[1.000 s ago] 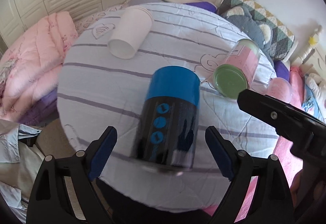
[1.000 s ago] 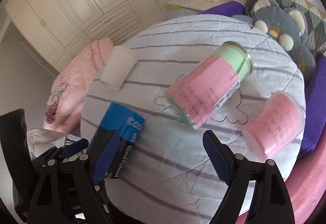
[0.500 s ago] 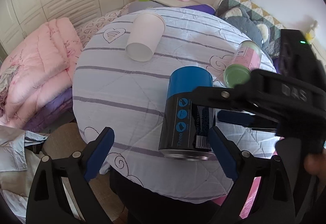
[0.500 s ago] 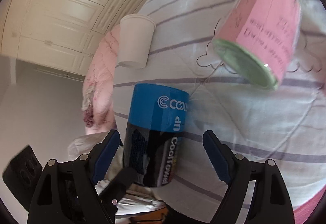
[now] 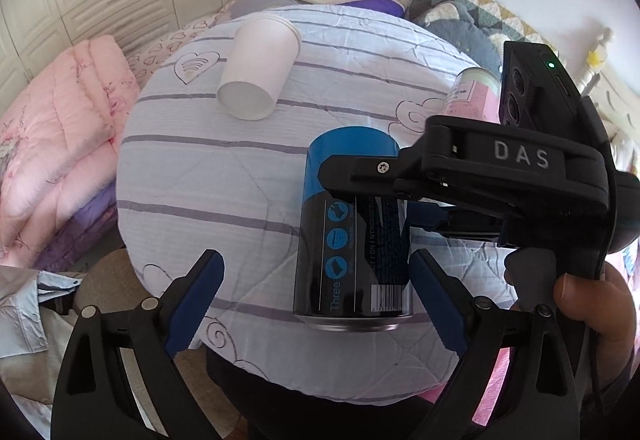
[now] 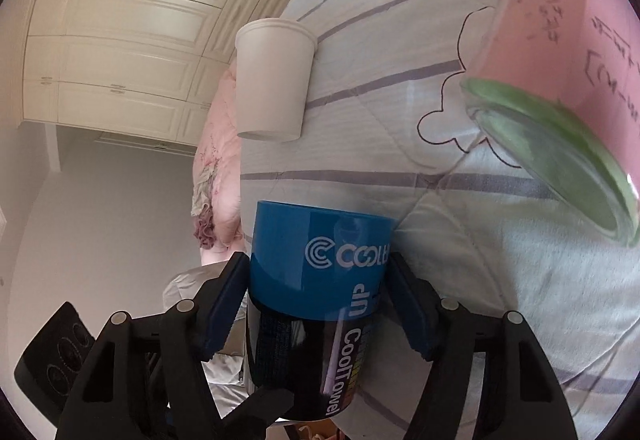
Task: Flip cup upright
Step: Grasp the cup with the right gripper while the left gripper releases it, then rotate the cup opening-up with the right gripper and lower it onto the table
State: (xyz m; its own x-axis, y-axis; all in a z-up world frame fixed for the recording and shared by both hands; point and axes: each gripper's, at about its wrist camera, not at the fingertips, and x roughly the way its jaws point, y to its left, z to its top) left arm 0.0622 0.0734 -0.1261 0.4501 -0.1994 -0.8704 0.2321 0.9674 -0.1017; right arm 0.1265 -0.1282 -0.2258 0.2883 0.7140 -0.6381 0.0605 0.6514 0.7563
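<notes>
A blue and black canister cup [image 5: 352,228] lies on its side on the round striped table [image 5: 208,176], near the front edge. My right gripper [image 6: 316,300] is shut on its blue upper band [image 6: 316,260], pads on both sides; it shows in the left wrist view [image 5: 400,188] reaching in from the right. My left gripper [image 5: 316,292] is open and empty, fingers to either side of the cup's metal end, apart from it.
A white paper cup [image 5: 260,68] lies on its side at the table's far left. A pink and green jar [image 6: 560,96] lies at the right. Pink quilt [image 5: 52,144] left of the table; bed and pillows behind.
My right gripper has closed in from open onto the blue cup's upper band. The left gripper has stayed open and backed off slightly.
</notes>
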